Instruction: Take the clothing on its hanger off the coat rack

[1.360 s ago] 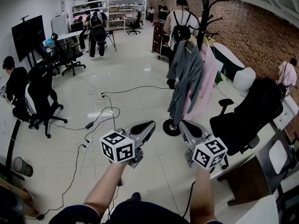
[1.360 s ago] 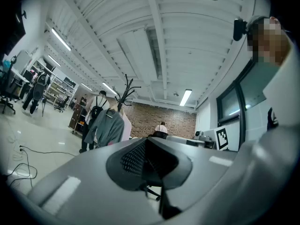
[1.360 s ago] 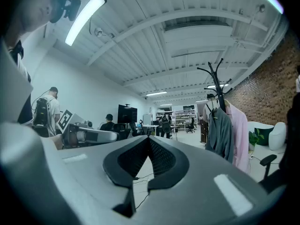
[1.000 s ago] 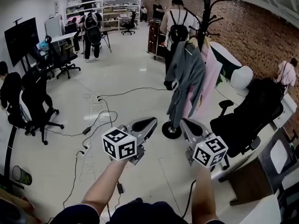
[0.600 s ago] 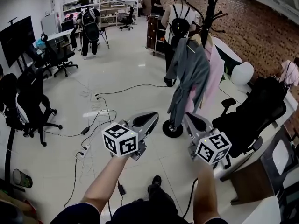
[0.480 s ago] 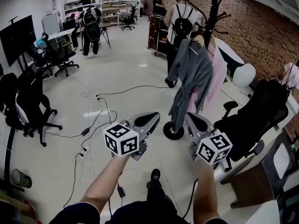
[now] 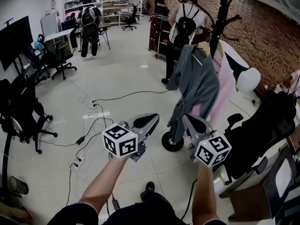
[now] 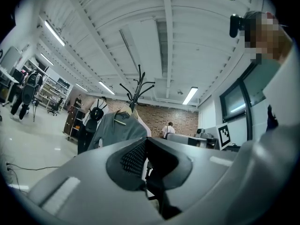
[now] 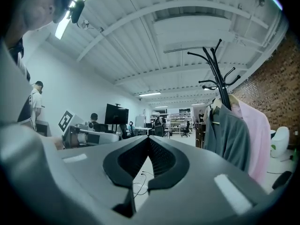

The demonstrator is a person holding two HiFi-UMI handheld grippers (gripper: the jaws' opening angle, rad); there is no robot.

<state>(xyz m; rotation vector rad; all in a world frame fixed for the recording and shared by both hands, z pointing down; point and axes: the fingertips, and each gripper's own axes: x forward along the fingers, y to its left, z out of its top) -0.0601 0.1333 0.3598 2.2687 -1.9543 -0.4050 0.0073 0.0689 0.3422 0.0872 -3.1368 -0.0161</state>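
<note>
Top of the coat rack (image 7: 217, 29) is cut off in the head view, and the hanger (image 7: 202, 47) is mostly buried under the grey jacket (image 7: 199, 83). It hangs ahead of the right gripper (image 7: 187, 119) and left gripper (image 7: 152, 119), untouched, nearer the right one. Forearms reach forward side by side, both sets of jaws pinched together, empty.

office chair (image 7: 262, 125): right | floor cables (image 7: 96, 118): left | brick wall (image 7: 267, 36): behind
</note>
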